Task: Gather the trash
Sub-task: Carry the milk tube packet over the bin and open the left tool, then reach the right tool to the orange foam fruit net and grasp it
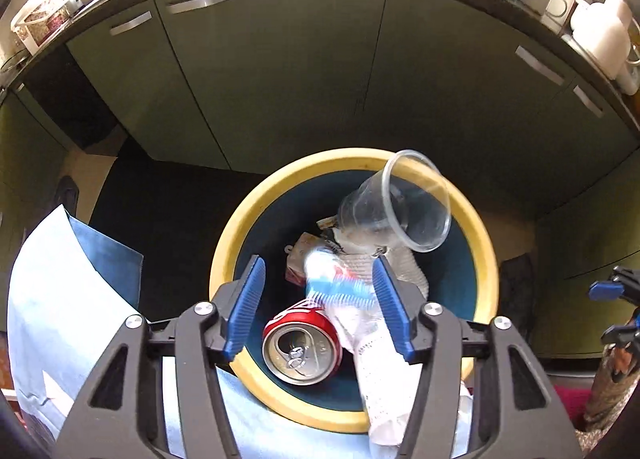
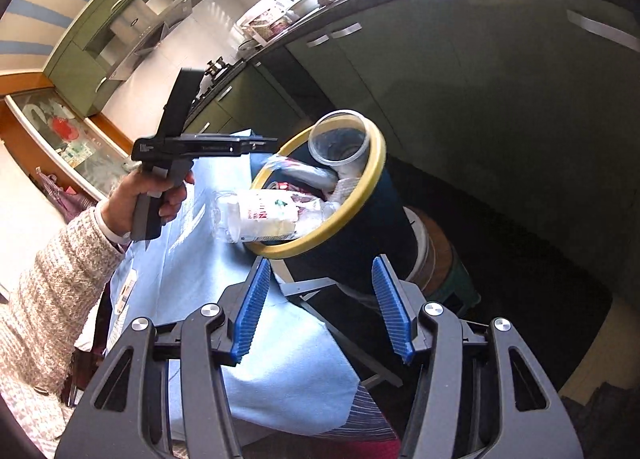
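A dark blue trash bin with a yellow rim (image 1: 224,259) (image 2: 372,175) holds a red soda can (image 1: 302,343), a clear plastic cup (image 1: 400,203) (image 2: 340,139), crumpled wrappers and white paper. A clear plastic bottle with a blue and white label (image 1: 344,291) (image 2: 260,223) lies blurred over the rim, half inside the bin. My left gripper (image 1: 320,291) is open directly above the bin, the bottle between its fingers without contact. My right gripper (image 2: 320,299) is open and empty, beside the bin's lower wall.
A light blue tablecloth (image 1: 52,291) (image 2: 280,371) covers the table next to the bin. Green kitchen cabinets (image 1: 280,71) and a dark countertop with dishes stand behind. The bin rests on a round stool (image 2: 436,255). The person's left hand (image 2: 148,195) holds the other gripper.
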Demonstrator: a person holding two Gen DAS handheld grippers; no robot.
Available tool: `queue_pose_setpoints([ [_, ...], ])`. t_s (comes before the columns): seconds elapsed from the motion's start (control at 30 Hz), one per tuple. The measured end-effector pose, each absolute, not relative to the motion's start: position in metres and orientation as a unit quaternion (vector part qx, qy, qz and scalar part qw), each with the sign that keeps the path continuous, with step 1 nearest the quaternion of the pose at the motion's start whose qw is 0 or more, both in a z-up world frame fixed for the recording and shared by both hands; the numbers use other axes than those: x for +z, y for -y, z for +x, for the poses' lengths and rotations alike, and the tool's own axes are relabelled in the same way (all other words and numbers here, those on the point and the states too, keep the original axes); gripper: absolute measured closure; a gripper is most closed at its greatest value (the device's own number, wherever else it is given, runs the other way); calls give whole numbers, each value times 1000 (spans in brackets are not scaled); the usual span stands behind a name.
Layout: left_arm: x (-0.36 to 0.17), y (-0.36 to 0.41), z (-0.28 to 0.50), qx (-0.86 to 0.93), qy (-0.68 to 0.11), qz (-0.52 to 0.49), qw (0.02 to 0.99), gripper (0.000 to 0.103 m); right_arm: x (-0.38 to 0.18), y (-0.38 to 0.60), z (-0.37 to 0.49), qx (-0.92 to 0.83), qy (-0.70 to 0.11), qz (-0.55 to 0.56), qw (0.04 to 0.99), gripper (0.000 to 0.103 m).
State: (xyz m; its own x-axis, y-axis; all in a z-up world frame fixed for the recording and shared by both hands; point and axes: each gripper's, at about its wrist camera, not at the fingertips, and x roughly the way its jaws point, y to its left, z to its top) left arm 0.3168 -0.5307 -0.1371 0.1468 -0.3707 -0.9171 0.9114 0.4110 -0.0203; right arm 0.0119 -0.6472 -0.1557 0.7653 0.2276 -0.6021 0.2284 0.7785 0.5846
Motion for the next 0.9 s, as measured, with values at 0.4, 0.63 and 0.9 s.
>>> queue_pose_setpoints([
  [0.4,-4,376,229,-495,-369,144,773,33,-127,560,31,95,-357,264,891,44],
  [0.63,26,205,157,-409,-310,17,858,17,-113,426,55,234,-397,152,875,39],
  [0.9,38,40,86,-218,-225,-46,949,7,-119,285,56,344,-432,45,833,29],
])
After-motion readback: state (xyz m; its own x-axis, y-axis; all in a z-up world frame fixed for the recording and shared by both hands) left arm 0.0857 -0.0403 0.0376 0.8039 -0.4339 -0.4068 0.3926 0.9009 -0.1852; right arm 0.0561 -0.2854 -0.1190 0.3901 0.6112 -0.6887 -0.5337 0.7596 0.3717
